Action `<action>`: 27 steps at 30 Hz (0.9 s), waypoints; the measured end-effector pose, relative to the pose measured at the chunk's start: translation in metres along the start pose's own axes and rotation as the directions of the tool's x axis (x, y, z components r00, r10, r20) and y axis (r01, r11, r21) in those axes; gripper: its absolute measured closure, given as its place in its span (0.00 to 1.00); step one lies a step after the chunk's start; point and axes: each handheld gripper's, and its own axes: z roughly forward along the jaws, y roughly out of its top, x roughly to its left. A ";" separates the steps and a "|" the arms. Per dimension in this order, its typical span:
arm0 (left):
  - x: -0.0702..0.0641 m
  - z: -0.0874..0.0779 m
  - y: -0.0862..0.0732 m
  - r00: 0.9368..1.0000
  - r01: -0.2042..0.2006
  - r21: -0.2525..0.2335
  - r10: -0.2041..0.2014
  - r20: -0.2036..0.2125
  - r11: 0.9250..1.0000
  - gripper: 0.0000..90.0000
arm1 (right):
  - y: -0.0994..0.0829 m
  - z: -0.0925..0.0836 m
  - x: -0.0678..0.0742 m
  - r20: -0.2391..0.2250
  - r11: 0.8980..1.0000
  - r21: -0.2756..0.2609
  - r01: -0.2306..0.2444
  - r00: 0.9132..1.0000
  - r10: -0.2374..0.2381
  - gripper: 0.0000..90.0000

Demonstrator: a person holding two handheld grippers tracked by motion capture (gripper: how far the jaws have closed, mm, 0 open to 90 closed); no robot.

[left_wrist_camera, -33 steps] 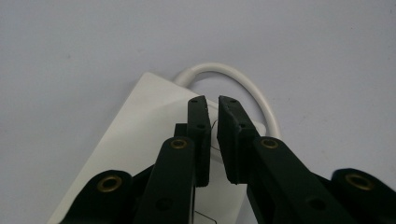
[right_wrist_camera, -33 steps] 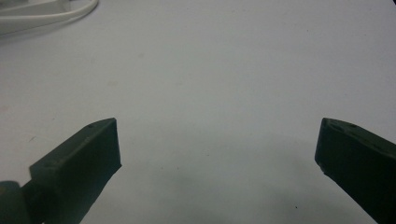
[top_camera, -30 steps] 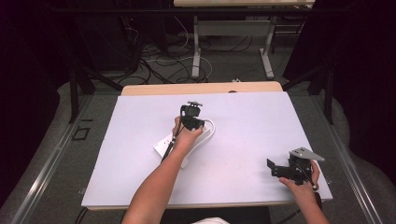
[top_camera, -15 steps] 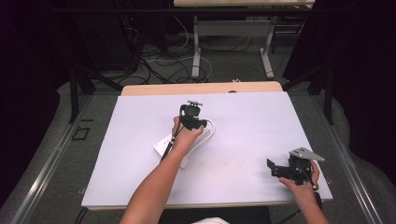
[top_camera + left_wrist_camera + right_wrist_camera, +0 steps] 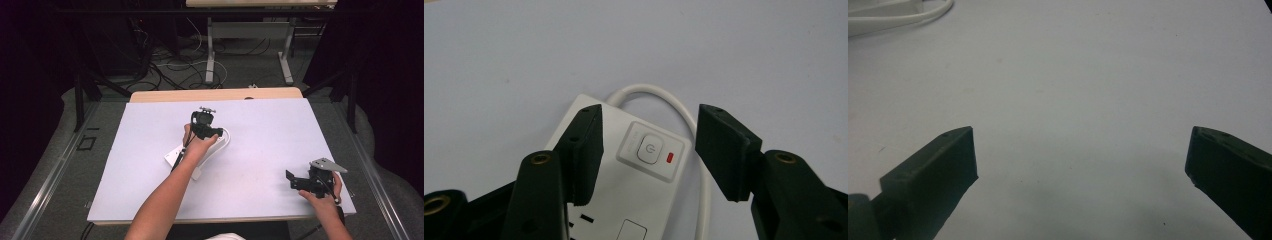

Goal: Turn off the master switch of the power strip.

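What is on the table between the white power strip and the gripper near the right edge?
Nothing. In the high view, the white table is bare between the power strip and the right hand-held gripper. Its own view shows bare table too.

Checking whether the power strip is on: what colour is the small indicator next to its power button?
Red. The indicator sits right of the power button on the white power strip, clearest in the left gripper view.
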 end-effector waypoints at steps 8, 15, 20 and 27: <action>0.001 -0.008 0.001 1.000 -0.010 -0.008 0.010 0.007 1.000 0.48 | 0.000 -0.001 0.000 0.007 1.000 -0.001 0.000 1.000 0.000 0.00; 0.004 -0.017 0.001 0.999 -0.027 -0.027 0.027 0.027 0.999 0.42 | 0.000 -0.001 -0.001 0.004 1.000 0.004 0.002 1.000 -0.002 0.00; 0.007 -0.024 -0.002 0.999 -0.031 -0.038 0.032 0.036 0.999 0.38 | 0.000 -0.001 0.000 0.004 1.000 -0.012 0.005 1.000 -0.005 0.00; 0.010 -0.035 -0.004 0.996 -0.055 -0.067 0.059 0.065 0.996 0.28 | 0.001 -0.001 -0.001 -0.004 1.000 -0.007 0.014 1.000 -0.014 0.00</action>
